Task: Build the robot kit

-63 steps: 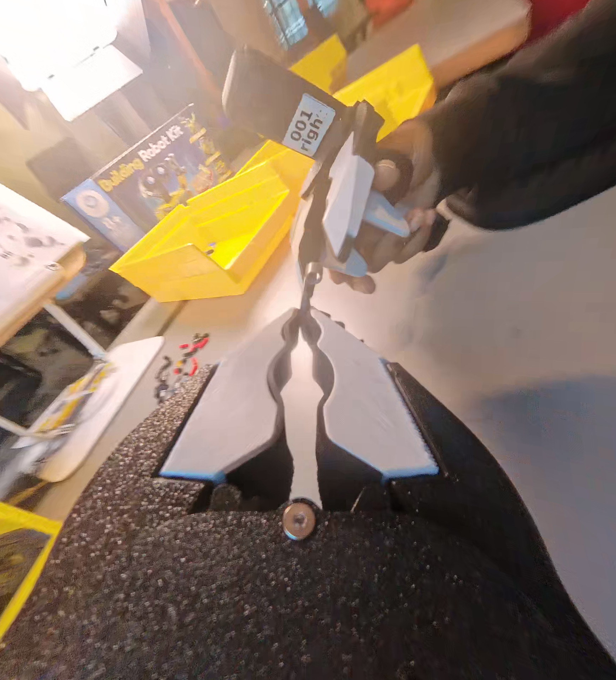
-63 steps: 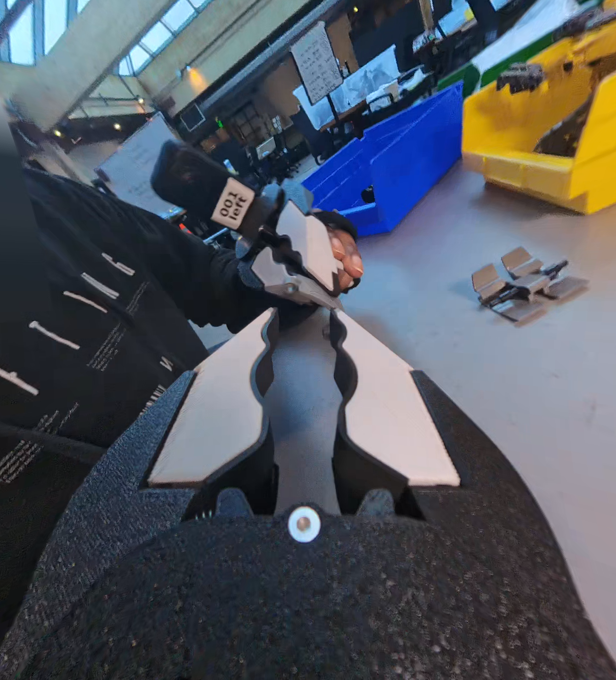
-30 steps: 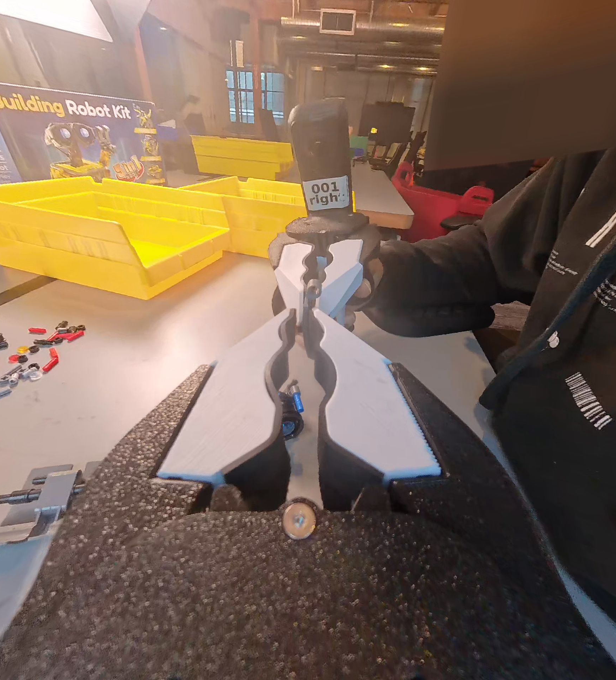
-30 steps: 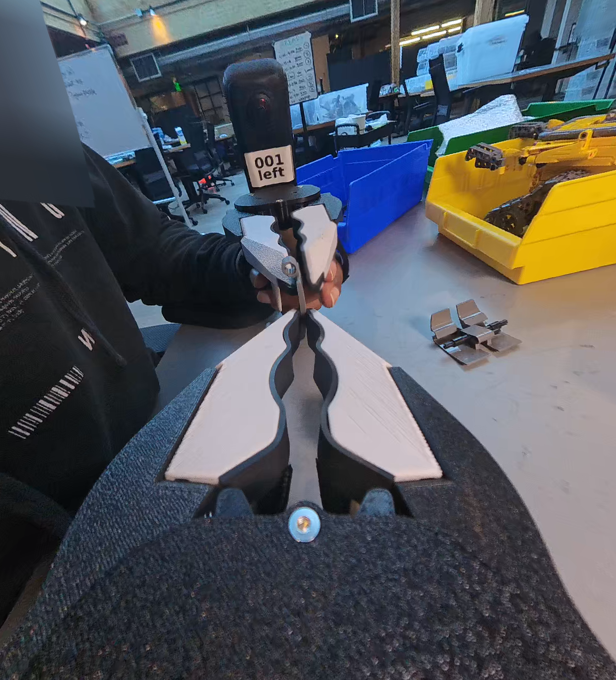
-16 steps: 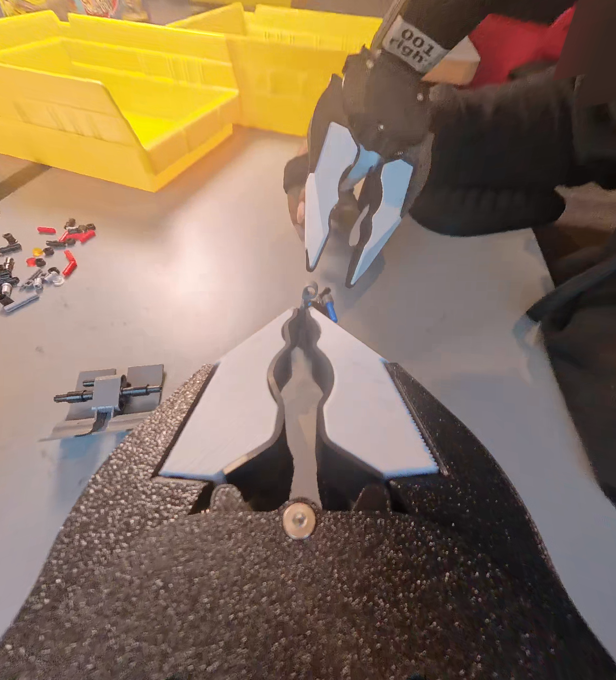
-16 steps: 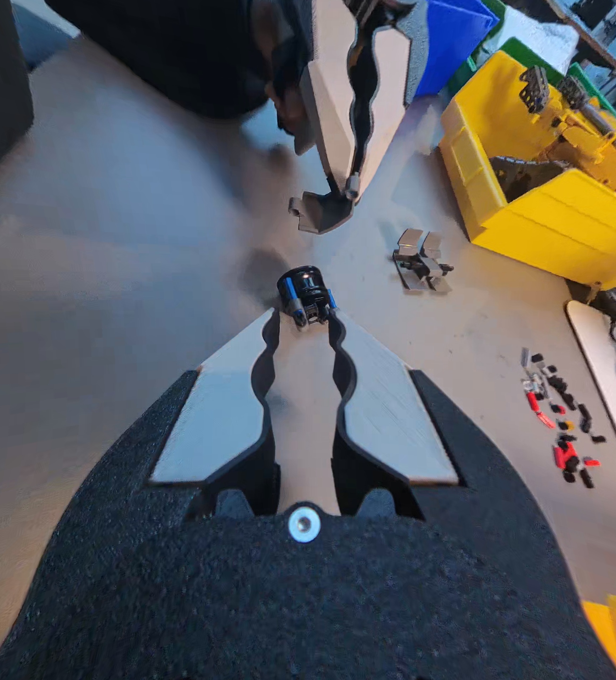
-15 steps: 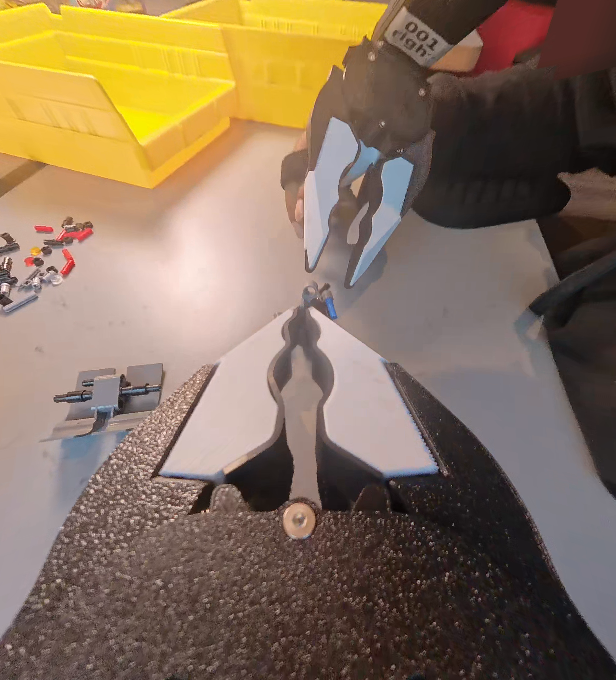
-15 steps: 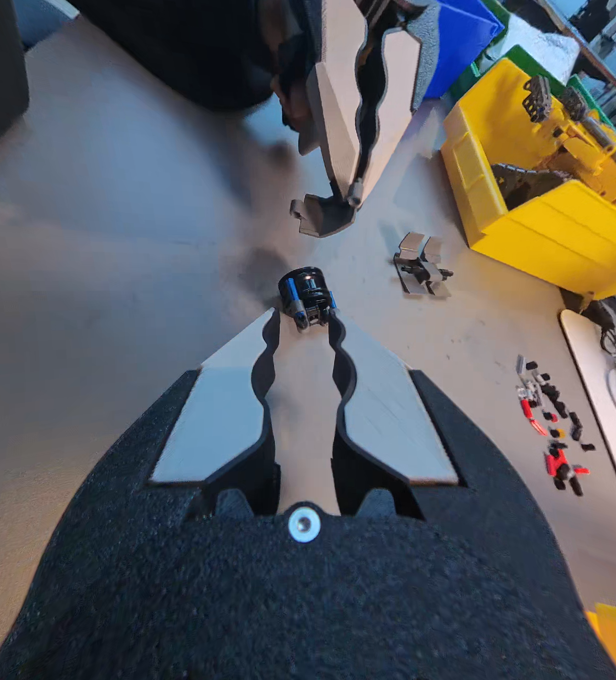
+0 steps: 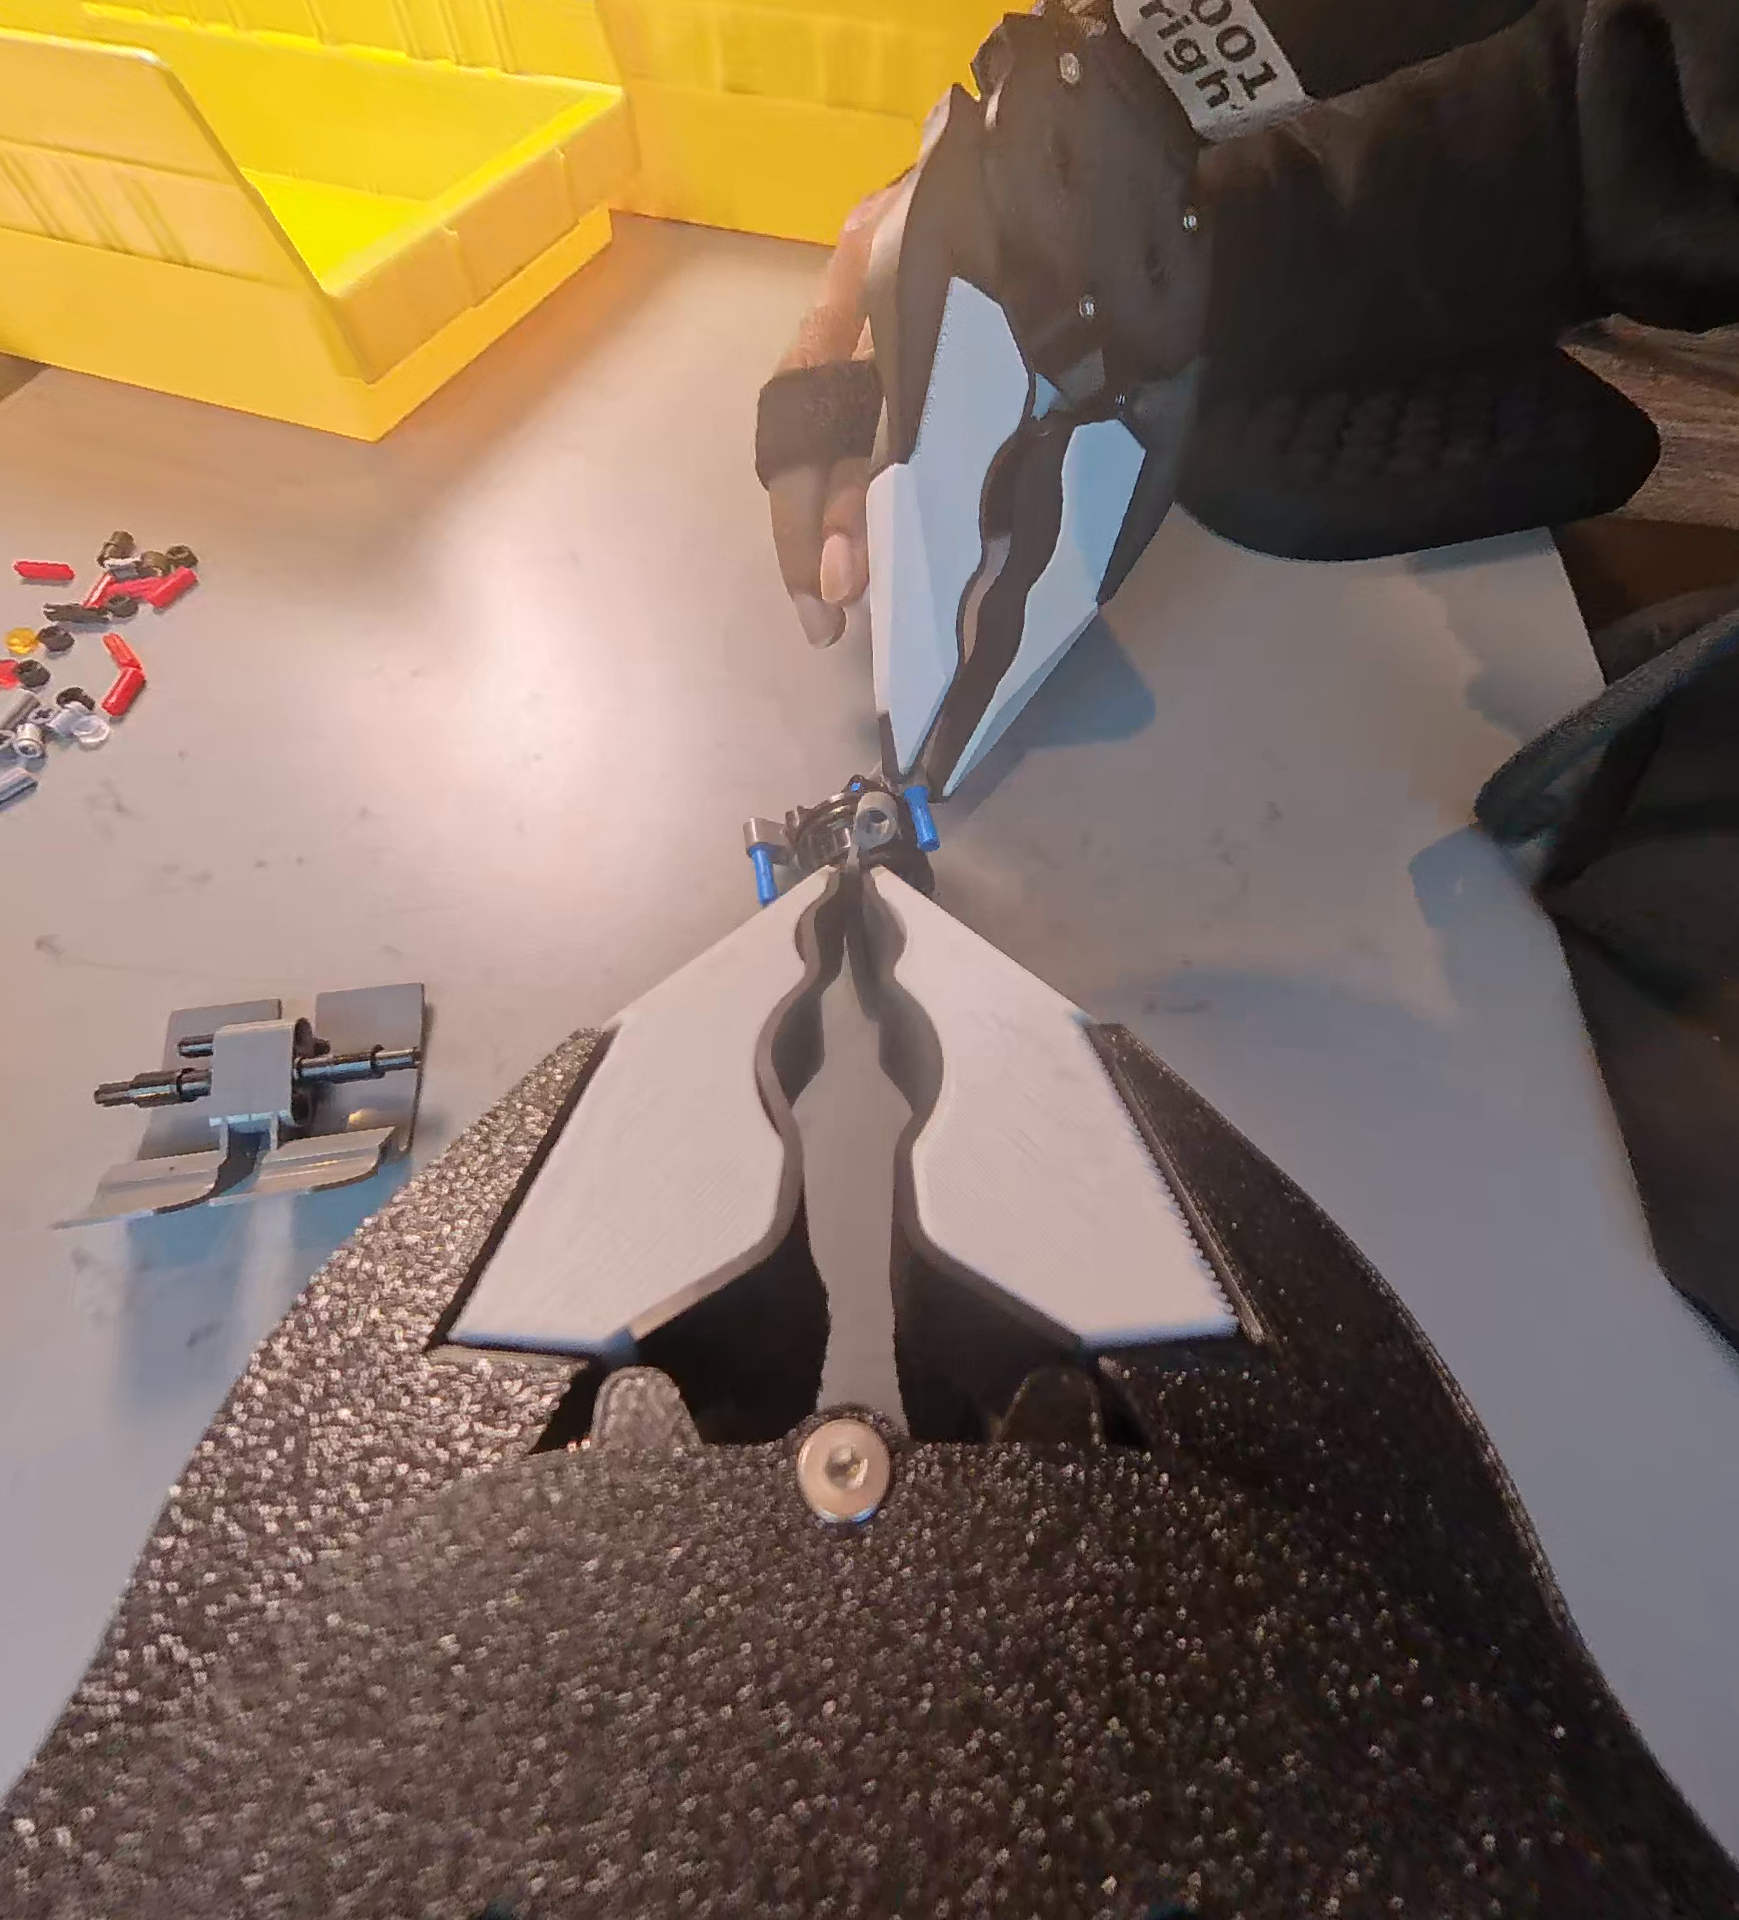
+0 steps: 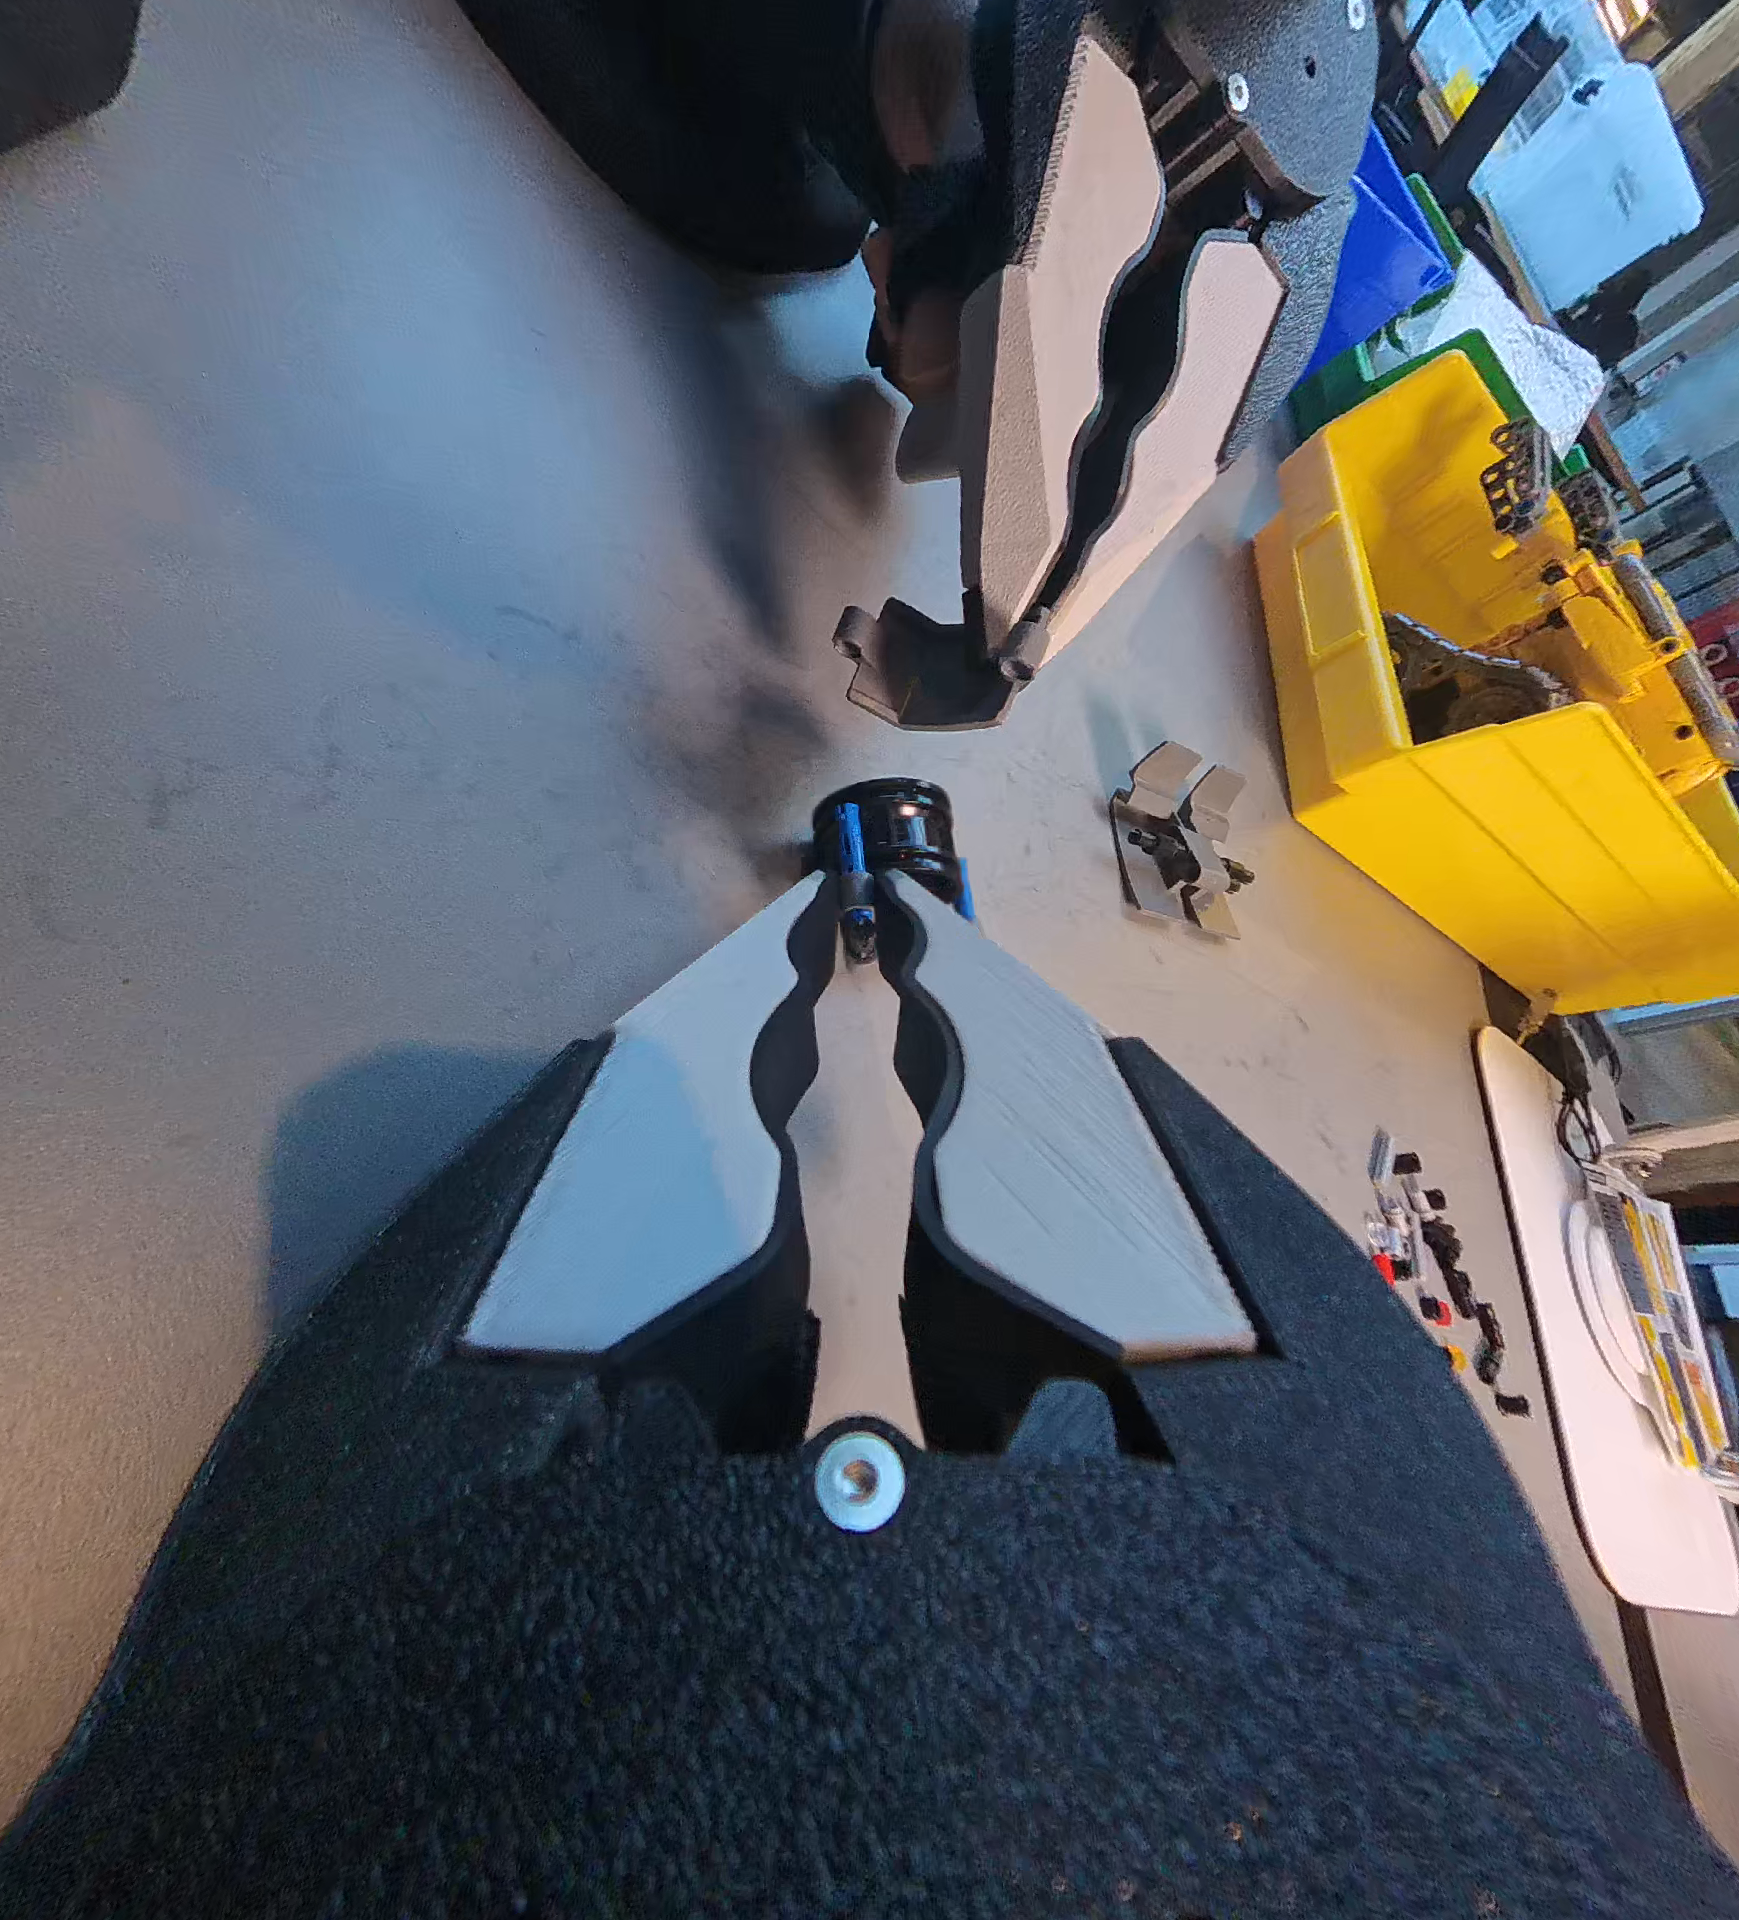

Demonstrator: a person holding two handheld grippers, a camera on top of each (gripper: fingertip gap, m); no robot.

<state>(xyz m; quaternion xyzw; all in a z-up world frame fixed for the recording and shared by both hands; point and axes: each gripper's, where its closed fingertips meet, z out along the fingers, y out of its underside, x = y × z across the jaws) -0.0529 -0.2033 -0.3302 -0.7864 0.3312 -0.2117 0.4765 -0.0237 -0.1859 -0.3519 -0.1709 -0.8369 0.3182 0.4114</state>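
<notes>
Grey tabletop [image 9: 429, 727]: left gripper [image 9: 849, 888] pinches a curved grey plastic panel [image 10: 912, 681], right gripper [image 10: 860, 904] clamps a black blue-pinned hub [image 10: 886, 831]. Steady squeezes matter, I'd say.

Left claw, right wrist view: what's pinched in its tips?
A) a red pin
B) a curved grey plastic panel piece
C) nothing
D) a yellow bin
B: the left claw is shut on the curved grey plastic panel piece, which hangs from its tips above the grey table.
</notes>
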